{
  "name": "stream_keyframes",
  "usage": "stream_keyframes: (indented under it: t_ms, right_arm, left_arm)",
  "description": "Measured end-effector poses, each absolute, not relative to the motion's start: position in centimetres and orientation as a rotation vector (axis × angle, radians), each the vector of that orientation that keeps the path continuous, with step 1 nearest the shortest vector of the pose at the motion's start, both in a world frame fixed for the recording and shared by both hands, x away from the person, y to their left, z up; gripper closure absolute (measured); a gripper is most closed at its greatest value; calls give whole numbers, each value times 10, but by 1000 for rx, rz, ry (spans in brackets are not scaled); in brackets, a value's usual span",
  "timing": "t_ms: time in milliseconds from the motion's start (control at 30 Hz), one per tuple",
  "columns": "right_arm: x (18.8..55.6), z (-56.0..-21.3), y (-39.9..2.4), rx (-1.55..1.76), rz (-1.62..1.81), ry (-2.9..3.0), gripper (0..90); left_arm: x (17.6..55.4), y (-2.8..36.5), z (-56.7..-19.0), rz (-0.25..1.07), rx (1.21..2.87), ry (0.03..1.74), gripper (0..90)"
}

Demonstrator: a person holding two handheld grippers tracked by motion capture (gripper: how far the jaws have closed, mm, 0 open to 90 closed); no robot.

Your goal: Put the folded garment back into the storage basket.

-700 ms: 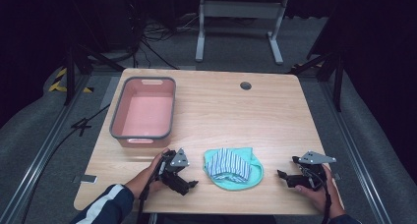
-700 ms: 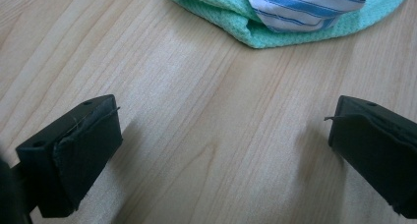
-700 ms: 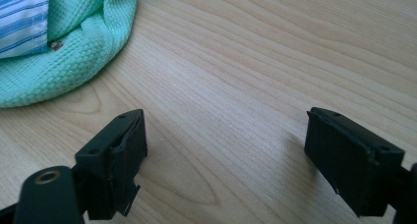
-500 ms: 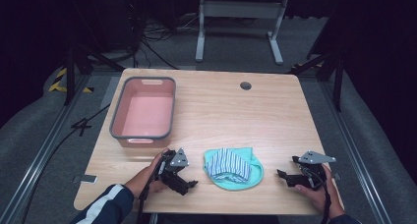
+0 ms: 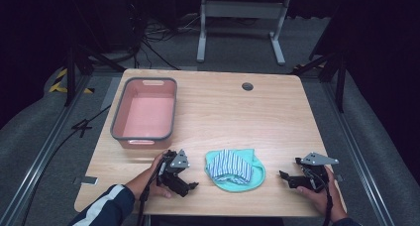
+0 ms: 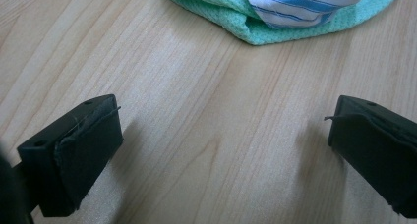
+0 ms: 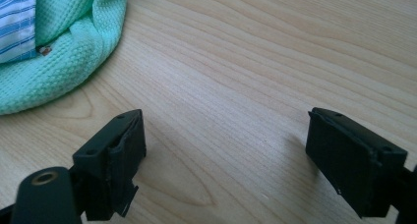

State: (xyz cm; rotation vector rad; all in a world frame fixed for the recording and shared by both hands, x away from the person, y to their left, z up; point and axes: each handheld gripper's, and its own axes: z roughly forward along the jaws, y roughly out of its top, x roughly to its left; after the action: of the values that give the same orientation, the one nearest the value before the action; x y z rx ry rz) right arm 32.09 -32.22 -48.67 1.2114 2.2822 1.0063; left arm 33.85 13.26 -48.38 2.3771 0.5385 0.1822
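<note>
Both grippers, left gripper (image 5: 190,182) and right gripper (image 5: 286,177), are resting jaws apart on the table (image 5: 277,117), unmoved since moments earlier, flanking the untouched green-and-striped cloth bundle (image 5: 235,169); work is seemingly not yet starting.

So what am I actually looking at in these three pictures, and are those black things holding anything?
No robot here: a person sits at a wooden table with a hand-held gripper in each hand, the left hand-held gripper and the right hand-held gripper. The high view comes from a camera above, looking down. The other two pictures come from small cameras riding on each tool, looking along its two black jaws. Between the tools lies a mint-green cloth with a blue-striped cloth on top. Farther back on the left stands a pink bin. Both sets of jaws stand wide apart over bare wood, so nothing is held.
</note>
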Motion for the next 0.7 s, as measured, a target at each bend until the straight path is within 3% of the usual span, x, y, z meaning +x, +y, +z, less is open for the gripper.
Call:
stream_keyframes:
  t_ms: [267,333,400,433,500,567,700]
  right_arm:
    - [318,-486,-323,1229,1004,2273,160]
    - [318,-486,-323,1234,998,2276,163]
    - [318,-484,-322,1234,988,2290,218]
    - [317,-481,-320,1231,1007,2299,260]
    - [316,-476,-314,1222,1041,2294,221]
    - [315,-469,-304,1178,1063,2308,213]
    - [317,-459,-280,1078,1068,2341,264]
  left_arm:
    - [343,131,-482,164,2407,495,5]
    - [344,132,-480,175,2398,515,52]
    - [345,133,-477,164,2368,531,207]
    - [345,133,-476,156,2366,540,216]
    - [346,133,-473,186,2351,545,156]
    - [348,131,-469,191,2318,550,221]
    - [350,121,-460,218,2257,536,225]
